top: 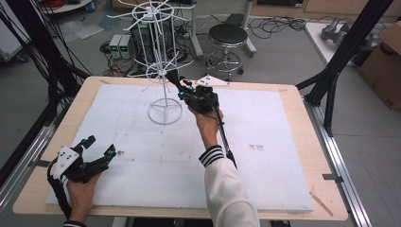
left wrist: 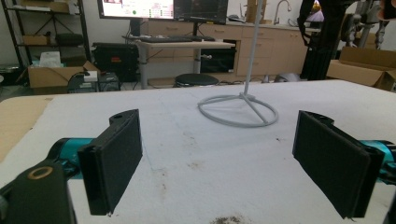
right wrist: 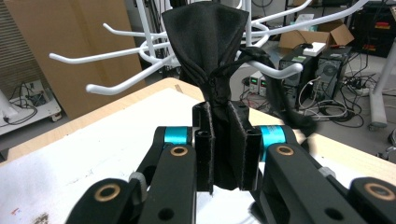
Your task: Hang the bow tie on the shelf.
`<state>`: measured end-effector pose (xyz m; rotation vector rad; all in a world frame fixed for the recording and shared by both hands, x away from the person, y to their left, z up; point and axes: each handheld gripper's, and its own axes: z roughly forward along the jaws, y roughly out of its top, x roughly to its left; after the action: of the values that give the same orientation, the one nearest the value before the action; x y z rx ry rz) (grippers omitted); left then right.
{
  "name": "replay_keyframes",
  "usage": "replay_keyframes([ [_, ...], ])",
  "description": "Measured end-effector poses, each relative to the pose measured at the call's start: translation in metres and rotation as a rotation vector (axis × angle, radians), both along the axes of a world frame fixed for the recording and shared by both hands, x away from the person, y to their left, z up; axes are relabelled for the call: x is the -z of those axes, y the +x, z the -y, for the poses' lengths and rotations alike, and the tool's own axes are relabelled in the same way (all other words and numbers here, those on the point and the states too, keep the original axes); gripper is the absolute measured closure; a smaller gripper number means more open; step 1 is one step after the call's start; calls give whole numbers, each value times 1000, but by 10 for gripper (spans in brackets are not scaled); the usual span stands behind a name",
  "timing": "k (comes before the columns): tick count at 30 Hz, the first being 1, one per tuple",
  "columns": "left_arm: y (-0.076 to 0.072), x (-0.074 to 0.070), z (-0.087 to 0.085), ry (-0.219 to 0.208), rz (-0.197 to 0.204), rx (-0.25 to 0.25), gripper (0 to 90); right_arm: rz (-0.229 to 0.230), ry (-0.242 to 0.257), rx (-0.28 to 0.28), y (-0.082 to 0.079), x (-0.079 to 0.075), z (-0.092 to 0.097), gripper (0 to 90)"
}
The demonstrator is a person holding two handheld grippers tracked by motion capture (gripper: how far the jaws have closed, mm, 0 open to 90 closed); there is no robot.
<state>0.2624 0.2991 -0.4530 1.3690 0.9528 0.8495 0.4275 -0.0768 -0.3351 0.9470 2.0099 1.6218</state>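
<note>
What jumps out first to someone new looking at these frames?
The white wire rack standing at the far middle of the white table mat, its hooked arms fanning out. The right gripper is raised to it, shut on a black cloth pouch whose cord loop sits at one of the hooks. The left gripper rests open at the mat's near left corner.

The left gripper (left wrist: 219, 163) holds its jaws wide apart, low over the white mat (left wrist: 196, 140). Beyond them the rack's ring base (left wrist: 238, 110) rests on it.
</note>
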Motion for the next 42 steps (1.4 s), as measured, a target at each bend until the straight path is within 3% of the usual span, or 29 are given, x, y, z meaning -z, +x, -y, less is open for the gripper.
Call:
replay_keyframes([
  [9, 0, 0, 0, -1, 1, 1, 162, -3, -14, -3, 0, 1, 0, 804],
  [15, 0, 0, 0, -1, -1, 0, 162, -7, -43, -11, 0, 2, -2, 729],
  [16, 0, 0, 0, -1, -1, 0, 162, -16, -76, 6, -2, 2, -4, 574],
  [17, 0, 0, 0, 2, -2, -1, 162, -14, -104, 8, -2, 3, -6, 488],
  [18, 0, 0, 0, 2, -2, -1, 162, -14, -104, 8, -2, 3, -6, 488],
  [19, 0, 0, 0, 2, -3, -1, 162, -17, -140, 4, -3, 4, -8, 411],
  [20, 0, 0, 0, 1, -5, -1, 162, -11, -210, -9, -6, 6, -12, 272],
  [21, 0, 0, 0, 0, -4, -1, 162, -14, -237, -10, -8, 7, -13, 215],
  [22, 0, 0, 0, 0, -4, -1, 162, -14, -237, -10, -8, 7, -13, 215],
  [23, 0, 0, 0, 1, -4, -2, 162, -21, -257, -30, -9, 10, -13, 116],
  [24, 0, 0, 0, 2, -4, -2, 162, -40, -243, -38, -11, 12, -13, 103],
  [27, 1, 0, 0, 2, -9, -5, 162, -29, -222, -47, -17, 16, -6, 97],
  [29, 1, 0, 0, -1, -12, -9, 162, -31, -200, -50, -22, 17, 0, 4],
  [34, 1, 0, 1, 1, -12, -8, 162, -13, -156, -57, -41, 19, 23, 4],
  [38, 1, 0, 1, 5, -10, -6, 162, 31, -116, -24, -73, 26, 61, 4],
  [40, 1, 0, 1, 5, -9, -3, 162, 27, -113, -15, -79, 27, 69, 4],
  [42, 1, 0, 1, 11, -8, -5, 162, 72, -97, 18, -99, 33, 91, 4],
])
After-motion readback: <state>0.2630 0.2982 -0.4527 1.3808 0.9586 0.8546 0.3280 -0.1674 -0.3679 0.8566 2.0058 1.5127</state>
